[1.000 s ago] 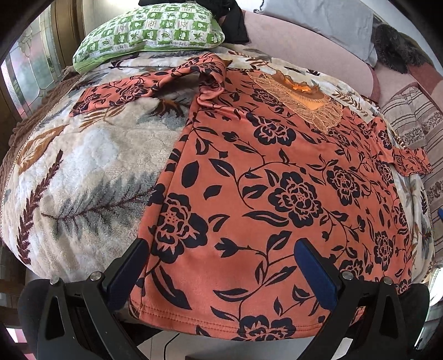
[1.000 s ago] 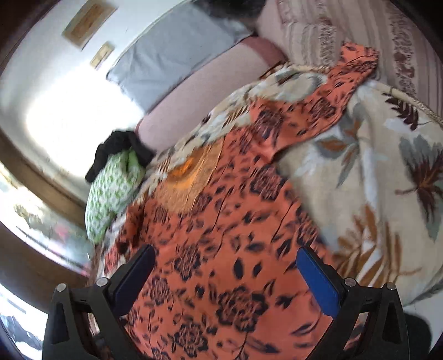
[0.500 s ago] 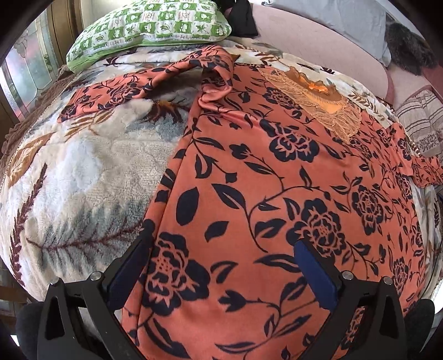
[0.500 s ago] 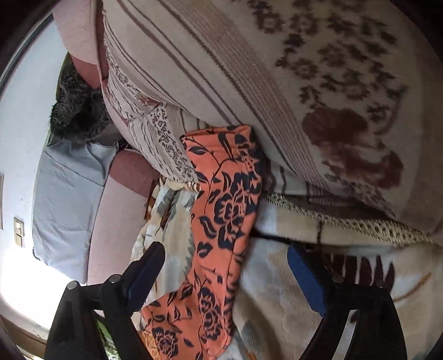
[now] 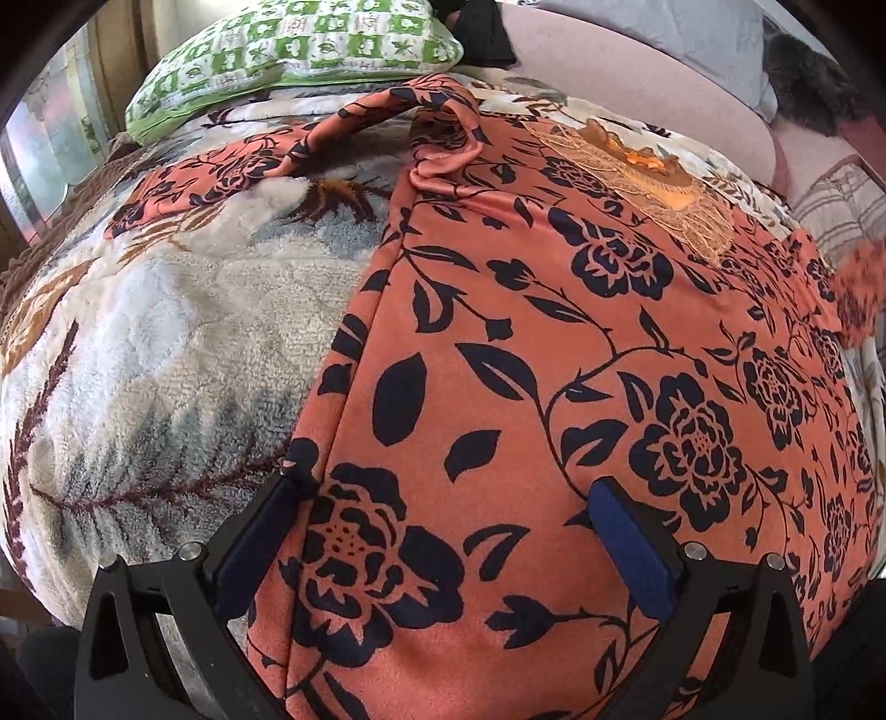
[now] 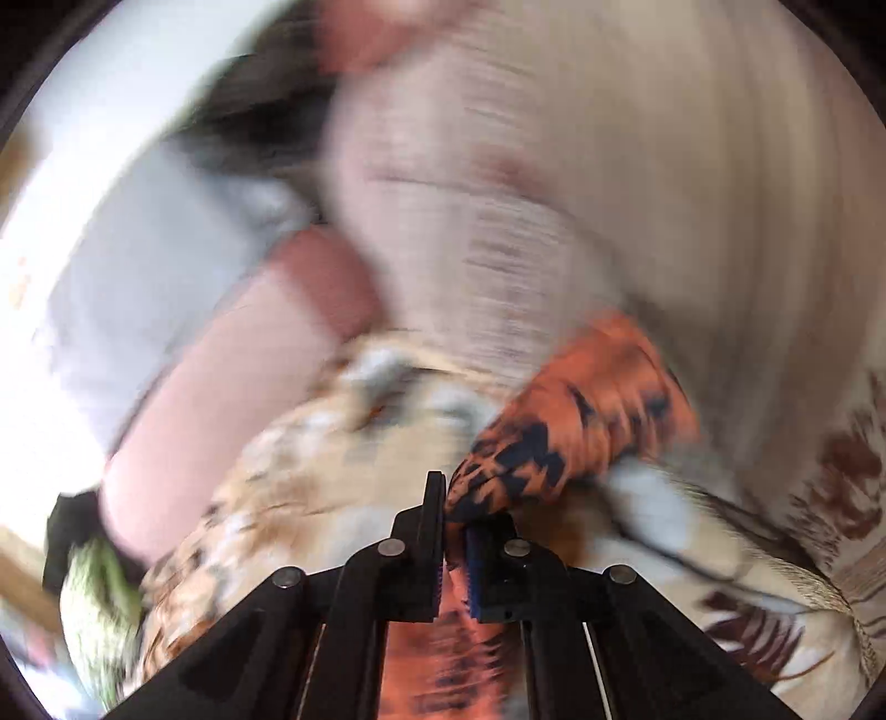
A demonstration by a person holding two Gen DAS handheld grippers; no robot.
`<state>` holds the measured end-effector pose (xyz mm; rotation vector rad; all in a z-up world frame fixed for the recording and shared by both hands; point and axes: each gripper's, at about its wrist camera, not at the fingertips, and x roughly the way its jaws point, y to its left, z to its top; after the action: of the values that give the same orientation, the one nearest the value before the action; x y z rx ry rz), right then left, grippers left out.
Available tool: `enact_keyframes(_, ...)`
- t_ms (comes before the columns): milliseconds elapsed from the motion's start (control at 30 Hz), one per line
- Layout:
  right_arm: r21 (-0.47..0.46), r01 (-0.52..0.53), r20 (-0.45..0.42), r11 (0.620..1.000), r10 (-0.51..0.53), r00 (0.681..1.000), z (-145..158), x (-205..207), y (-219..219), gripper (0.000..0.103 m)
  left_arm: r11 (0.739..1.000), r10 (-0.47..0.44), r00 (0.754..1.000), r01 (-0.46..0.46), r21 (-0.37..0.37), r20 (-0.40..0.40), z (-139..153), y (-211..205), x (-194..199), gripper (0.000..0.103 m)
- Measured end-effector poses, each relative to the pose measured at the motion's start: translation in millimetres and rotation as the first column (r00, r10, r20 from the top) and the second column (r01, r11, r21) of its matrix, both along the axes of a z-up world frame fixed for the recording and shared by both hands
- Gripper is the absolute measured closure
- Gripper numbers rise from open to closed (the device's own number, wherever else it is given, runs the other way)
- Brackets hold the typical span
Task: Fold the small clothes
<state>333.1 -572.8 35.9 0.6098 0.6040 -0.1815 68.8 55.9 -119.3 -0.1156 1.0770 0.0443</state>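
Observation:
An orange top with black flowers [image 5: 554,360] lies spread flat on a floral blanket [image 5: 138,343]. Its left sleeve [image 5: 232,166] stretches out to the far left. My left gripper [image 5: 448,515] is open and low over the top's lower left part, with the left finger at the side seam. In the blurred right wrist view my right gripper [image 6: 455,531] is shut on the top's right sleeve [image 6: 565,437], which bunches out in front of the jaws. That sleeve shows lifted and blurred in the left wrist view [image 5: 858,288].
A green and white pillow [image 5: 288,50] lies at the far end of the bed. A pink bolster [image 5: 637,66] and a grey pillow [image 5: 692,22] lie behind the top. A striped cushion [image 5: 841,205] sits at the right, also in the right wrist view [image 6: 609,166].
My right gripper went from open over the right sleeve to shut on it and is moving fast. My left gripper has come lower and closer to the top's lower left part.

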Motion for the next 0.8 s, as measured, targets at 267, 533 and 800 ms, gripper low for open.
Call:
enact_keyframes(267, -0.081, -0.500, 0.117, 0.862, 0.506, 0.854, 79.7, 13.6, 284.8, 0.097, 0.962, 0.028, 0.999, -0.015, -0.272, 0.043, 17.1, 37.7, -14.8, 0.000)
enact_keyframes(533, 0.080, -0.631, -0.290, 0.772, 0.624, 0.726, -138.7, -15.1, 407.3, 0.009, 0.945, 0.122, 0.990, -0.092, -0.314, 0.075, 33.0, 78.1, -41.4, 0.000)
enact_keyframes(800, 0.162, -0.530, -0.092, 0.833, 0.547, 0.832, -82.7, -52.6, 296.9, 0.008, 0.949, 0.087, 0.984, -0.034, -0.314, 0.156, 57.4, 63.6, -25.8, 0.000)
